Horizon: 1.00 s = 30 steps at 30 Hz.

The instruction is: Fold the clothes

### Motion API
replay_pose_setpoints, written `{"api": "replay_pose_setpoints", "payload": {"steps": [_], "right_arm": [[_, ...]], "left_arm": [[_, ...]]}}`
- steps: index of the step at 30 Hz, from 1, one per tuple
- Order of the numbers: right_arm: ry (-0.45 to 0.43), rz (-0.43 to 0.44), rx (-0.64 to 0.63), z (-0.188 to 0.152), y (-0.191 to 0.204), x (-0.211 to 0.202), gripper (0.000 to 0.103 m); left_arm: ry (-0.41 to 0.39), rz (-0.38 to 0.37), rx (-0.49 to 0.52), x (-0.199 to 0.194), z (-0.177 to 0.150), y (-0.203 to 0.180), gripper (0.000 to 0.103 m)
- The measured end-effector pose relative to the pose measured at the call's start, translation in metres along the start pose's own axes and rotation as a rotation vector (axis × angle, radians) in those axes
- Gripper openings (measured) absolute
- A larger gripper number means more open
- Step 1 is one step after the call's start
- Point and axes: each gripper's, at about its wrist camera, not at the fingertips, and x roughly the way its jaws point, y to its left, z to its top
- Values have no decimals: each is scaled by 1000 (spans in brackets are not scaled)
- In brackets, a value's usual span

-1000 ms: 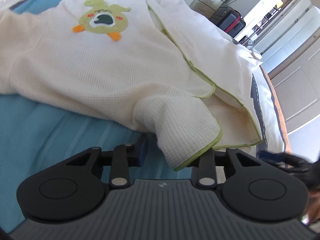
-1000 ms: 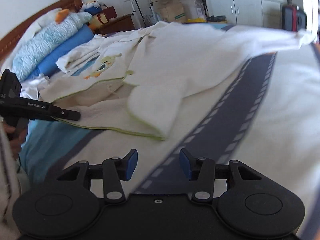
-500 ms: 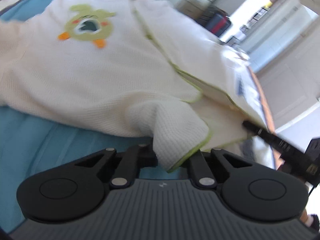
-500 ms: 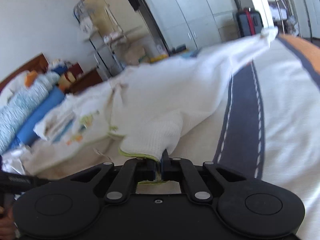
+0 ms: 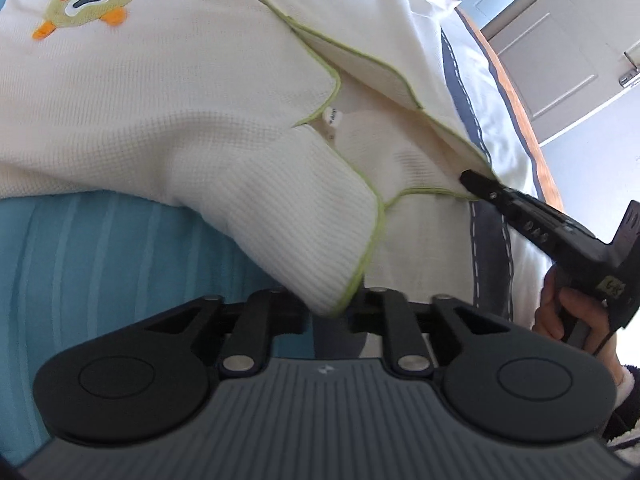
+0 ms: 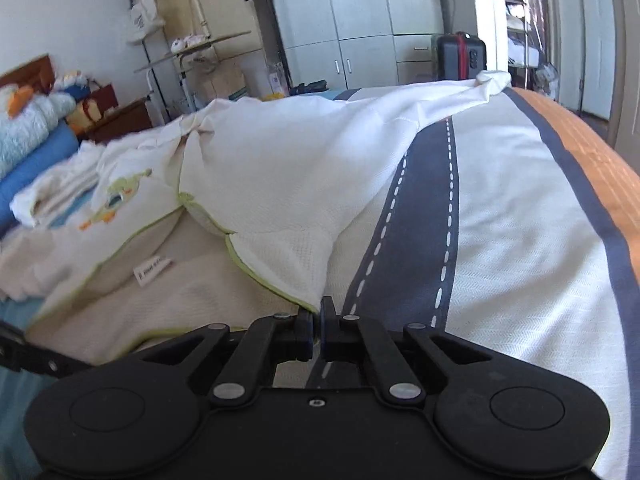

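Bedroom cupboards (image 6: 352, 20) only rightward.

One cream garment (image 5: 168, 92) – two grippers – one suitcase (image 6: 460, 56).

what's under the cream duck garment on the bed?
Under the cream garment show a blue striped cover on one side and a white sheet with a dark dashed stripe on the other. Where they meet beneath the cloth is hidden.
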Motion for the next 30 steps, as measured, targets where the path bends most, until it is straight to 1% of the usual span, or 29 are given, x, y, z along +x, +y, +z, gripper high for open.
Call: {"api": "replay_pose_setpoints", "payload": {"steps": [1,2,3,4,5,6,7,8,10,11,12,15,16,17,18,19,20,22,24,26,28,30], "right_arm": [[16,-5,-4,-3,1,4,3],[17,-13,0,-5,2,6,3],[6,-22,13,-6,3,5,3],[-5,-32,25,-7,4,3,3],[-10,-41,31,-8,5,2,4],[-11,-43,37,-9,6,-1,6],[-9,-32,56,-10,5,-5,12],[0,-15,84,-10,2,-8,15],[35,29,151,-7,-8,-17,27],[37,54,190,-6,-15,-23,32],[38,78,228,-4,-21,-30,39],[1,129,295,14,-35,-55,41],[-15,139,292,23,-36,-62,41],[-37,147,274,32,-35,-69,43],[-61,147,249,39,-31,-75,48],[-82,140,229,43,-27,-77,50],[-91,132,210,47,-21,-76,50],[-66,129,135,60,-5,-68,50],[-53,141,53,84,9,-62,50],[-28,145,13,122,18,-57,50],[2,109,-16,171,23,-53,50],[1,43,-51,226,24,-53,50]], "left_arm": [[-2,-16,0,-1,-2,0,41],[-7,-26,-5,-2,-3,0,43],[-16,-19,-22,-5,-5,2,43],[-29,-6,-32,-9,-7,4,43],[-47,24,-28,-14,-9,3,45],[-66,53,-24,-20,-11,3,50],[-80,83,-16,-25,-13,2,52],[-84,112,0,-29,-14,-1,54],[-94,167,31,-39,-16,-6,54],[-110,179,39,-48,-18,-9,54],[-130,178,46,-58,-21,-11,55],[-206,150,66,-95,-20,-17,62],[-247,150,74,-109,-17,-16,65],[-289,151,84,-121,-15,-15,76],[-337,158,98,-130,-12,-11,89],[-379,169,111,-137,-9,-5,91],[-394,197,112,-140,-4,3,91],[-368,266,77,-144,13,22,89],[-371,279,69,-155,37,39,89],[-385,285,73,-170,61,53,89],[-404,314,79,-183,87,62,89],[-417,373,101,-193,110,66,89]]}}
